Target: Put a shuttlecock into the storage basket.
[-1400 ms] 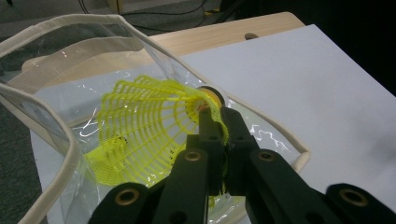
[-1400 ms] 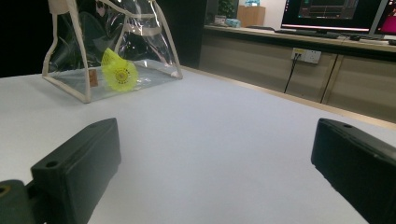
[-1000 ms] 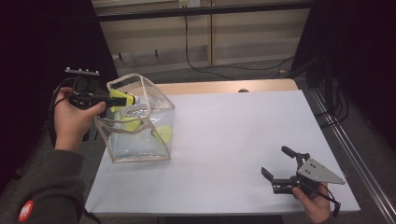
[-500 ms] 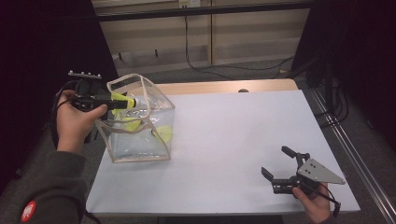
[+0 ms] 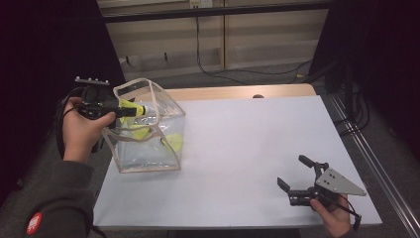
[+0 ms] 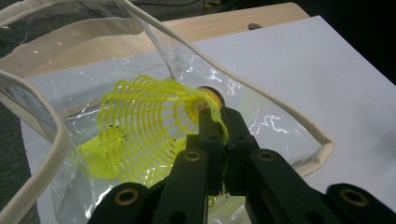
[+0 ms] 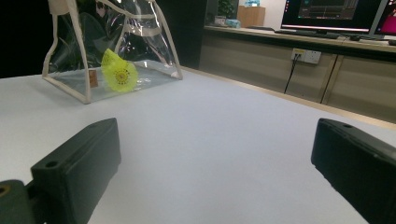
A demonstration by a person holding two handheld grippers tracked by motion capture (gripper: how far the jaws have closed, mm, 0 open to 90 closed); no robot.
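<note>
Here, the left gripper (image 5: 130, 111) is clamped tight on a yellow shuttlecock (image 6: 154, 126), jaws pinching it near the cork end, holding it over the open mouth of the clear bag (image 5: 168, 148). Skirt points down into the bag. The bag stands at the left side of the white table (image 5: 247, 148); more yellow shuttlecocks (image 7: 119, 72) lie inside it. The right gripper (image 5: 297, 176) rests low near the table's right front corner, jaws wide apart, nothing between them, well apart from the bag.
</note>
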